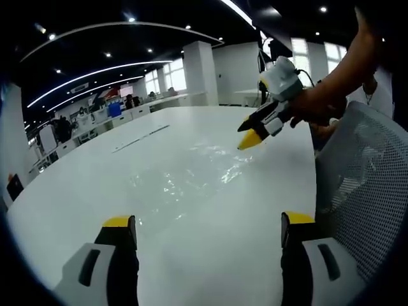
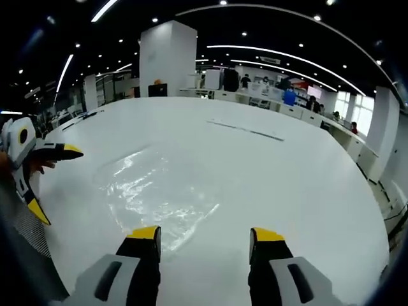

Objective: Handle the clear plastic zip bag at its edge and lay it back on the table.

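Bag [image 2: 153, 191] lies flat on the counter [image 2: 287, 172]. My left tool [image 1: 207, 233] and right tool [image 2: 204, 245], both released, hover beside it. Next: approach its near edge.

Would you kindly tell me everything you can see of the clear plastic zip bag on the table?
The clear plastic zip bag is a thin, transparent, glossy film, wrinkled and catching glints of the ceiling lights. It lies flat and apparently empty on the white table; its zip strip cannot be made out. In the right gripper view its near edge lies just ahead of the open right gripper. Nothing touches it but the table.
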`<state>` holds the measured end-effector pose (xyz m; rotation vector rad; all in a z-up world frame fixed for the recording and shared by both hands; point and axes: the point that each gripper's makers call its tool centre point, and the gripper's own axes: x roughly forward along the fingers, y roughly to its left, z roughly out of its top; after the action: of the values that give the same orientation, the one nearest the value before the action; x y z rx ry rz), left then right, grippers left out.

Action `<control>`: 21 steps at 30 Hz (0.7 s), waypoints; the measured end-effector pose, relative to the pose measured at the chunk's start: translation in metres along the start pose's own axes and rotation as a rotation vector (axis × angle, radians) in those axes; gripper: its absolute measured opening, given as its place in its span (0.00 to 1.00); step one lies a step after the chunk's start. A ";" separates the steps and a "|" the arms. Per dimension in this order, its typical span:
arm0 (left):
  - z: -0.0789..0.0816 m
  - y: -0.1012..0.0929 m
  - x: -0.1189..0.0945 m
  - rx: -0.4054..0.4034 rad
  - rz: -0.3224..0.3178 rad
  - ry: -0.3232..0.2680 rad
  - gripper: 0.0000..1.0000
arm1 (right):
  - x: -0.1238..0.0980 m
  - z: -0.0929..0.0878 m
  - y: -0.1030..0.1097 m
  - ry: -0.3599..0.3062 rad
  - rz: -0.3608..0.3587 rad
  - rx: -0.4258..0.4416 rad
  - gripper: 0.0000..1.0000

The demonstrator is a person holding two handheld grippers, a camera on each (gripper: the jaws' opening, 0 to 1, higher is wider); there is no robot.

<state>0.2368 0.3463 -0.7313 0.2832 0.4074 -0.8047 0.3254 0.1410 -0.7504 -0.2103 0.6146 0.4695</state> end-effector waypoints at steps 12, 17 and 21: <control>-0.004 0.004 -0.002 -0.013 0.016 0.013 0.91 | 0.039 0.013 -0.016 0.052 0.008 -0.017 0.32; -0.007 0.006 -0.002 -0.013 0.015 0.016 0.91 | 0.049 0.018 -0.023 0.065 -0.011 -0.033 0.22; -0.007 0.005 -0.001 -0.015 0.013 0.014 0.90 | 0.056 0.017 -0.026 0.081 -0.005 -0.016 0.22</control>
<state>0.2382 0.3530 -0.7360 0.2769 0.4240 -0.7872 0.3871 0.1440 -0.7687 -0.2473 0.6899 0.4629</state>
